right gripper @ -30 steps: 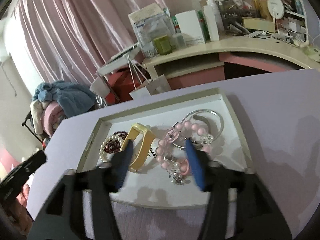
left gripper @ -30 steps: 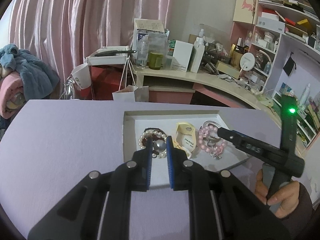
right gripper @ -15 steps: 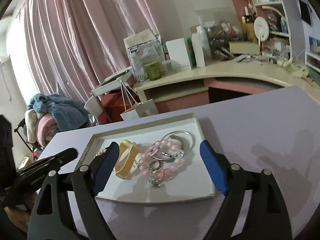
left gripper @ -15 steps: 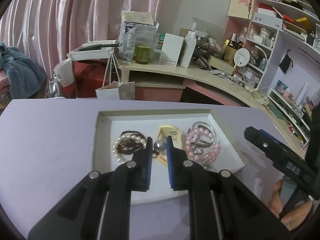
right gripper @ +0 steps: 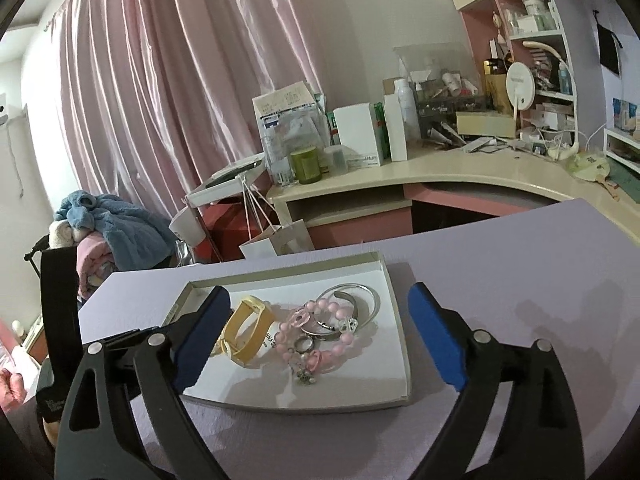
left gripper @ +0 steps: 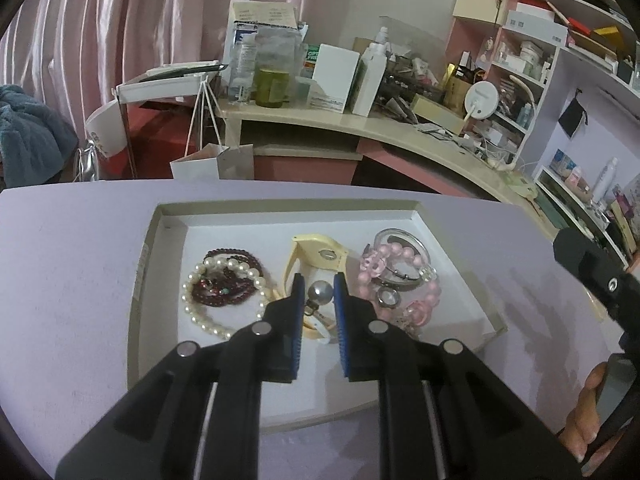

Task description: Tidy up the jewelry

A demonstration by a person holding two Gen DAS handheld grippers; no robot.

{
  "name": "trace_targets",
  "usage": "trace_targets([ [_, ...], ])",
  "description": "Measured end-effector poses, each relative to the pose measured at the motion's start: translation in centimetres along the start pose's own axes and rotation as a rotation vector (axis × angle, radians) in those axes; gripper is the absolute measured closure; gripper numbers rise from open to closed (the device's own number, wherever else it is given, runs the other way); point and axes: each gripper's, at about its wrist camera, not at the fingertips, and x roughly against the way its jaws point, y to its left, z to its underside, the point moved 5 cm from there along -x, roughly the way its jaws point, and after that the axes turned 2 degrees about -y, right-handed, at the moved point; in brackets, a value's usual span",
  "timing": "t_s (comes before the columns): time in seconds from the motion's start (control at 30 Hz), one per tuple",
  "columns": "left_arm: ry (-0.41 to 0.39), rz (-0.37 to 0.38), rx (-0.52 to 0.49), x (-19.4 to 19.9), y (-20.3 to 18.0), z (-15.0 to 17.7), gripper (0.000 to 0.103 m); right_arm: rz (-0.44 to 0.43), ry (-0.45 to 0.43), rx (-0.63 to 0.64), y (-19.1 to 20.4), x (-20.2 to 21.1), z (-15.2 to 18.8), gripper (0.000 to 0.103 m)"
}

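A white tray (left gripper: 152, 248) on the lilac table holds a pearl bracelet (left gripper: 200, 312), a dark red bead bracelet (left gripper: 236, 296), a yellow band (left gripper: 320, 246), a pink bead bracelet (left gripper: 394, 250) and a silver bangle (left gripper: 400, 234). My left gripper (left gripper: 319, 280) hangs low over the tray's middle. Its jaws are opening, with a silver ball earring (left gripper: 322, 292) between the pads and a thin gap on each side. My right gripper (right gripper: 318, 292) is still opening and stands wide, nothing between its fingers. It is raised at the near edge of the tray (right gripper: 400, 320), above the pink bracelet (right gripper: 288, 330) and yellow band (right gripper: 248, 328).
Beyond the table stand a cluttered cream desk (right gripper: 460, 168), pink shelves (left gripper: 540, 60) and a pink curtain (right gripper: 160, 80). A white paper bag (left gripper: 216, 164) stands behind the table's far edge. A hand (left gripper: 588, 420) holds the right gripper's handle at the right.
The left gripper has come lower and nearer over the tray, and its pads have parted slightly around the silver ball. The right gripper's jaws have spread much wider and it has lifted.
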Motion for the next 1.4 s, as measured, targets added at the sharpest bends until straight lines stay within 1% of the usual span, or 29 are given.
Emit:
trace_targets([
  [0.07,-0.004,0.0,0.002,0.2,0.0,0.2,0.063,0.005,-0.006,0.001,0.0,0.2,-0.1,0.009],
  [0.13,-0.011,0.002,0.008,0.7,0.3,0.4,0.061,0.01,-0.012,0.001,-0.1,0.4,-0.2,0.008],
  [0.27,-0.034,-0.001,0.03,2.7,1.4,0.6,0.048,0.014,-0.014,0.009,0.3,1.0,-0.7,0.004],
  [0.37,-0.077,-0.016,0.05,5.2,2.6,0.9,0.029,0.01,-0.018,0.042,1.3,2.0,-0.8,0.001],
  [0.47,-0.13,-0.033,0.077,8.1,3.8,1.4,0.015,0.02,-0.011,0.089,2.5,2.8,-0.4,0.001],
  [0.53,-0.17,-0.043,0.097,9.8,4.4,1.8,0.009,0.025,-0.001,0.123,3.5,3.4,0.2,0.001],
  [0.6,-0.197,-0.055,0.106,11.3,4.9,2.3,0.007,0.046,-0.004,0.142,4.1,4.1,0.7,0.001],
  [0.7,-0.222,-0.065,0.101,13.0,5.0,2.9,0.006,0.084,-0.03,0.154,4.6,5.2,1.4,0.001],
  [0.8,-0.246,-0.085,0.08,14.2,4.8,3.8,0.005,0.066,-0.019,0.148,4.8,5.7,2.2,0.001],
  [0.97,-0.277,-0.081,0.066,15.7,4.4,5.0,0.005,0.057,0.01,0.129,4.9,6.1,3.8,0.001],
  [1.2,-0.306,-0.111,0.051,16.7,3.9,7.1,0.005,0.084,-0.004,0.176,5.8,7.1,5.5,0.001],
  [1.4,-0.313,-0.096,0.054,17.3,3.5,8.2,0.005,0.071,-0.02,0.181,6.1,7.6,6.1,0.001],
])
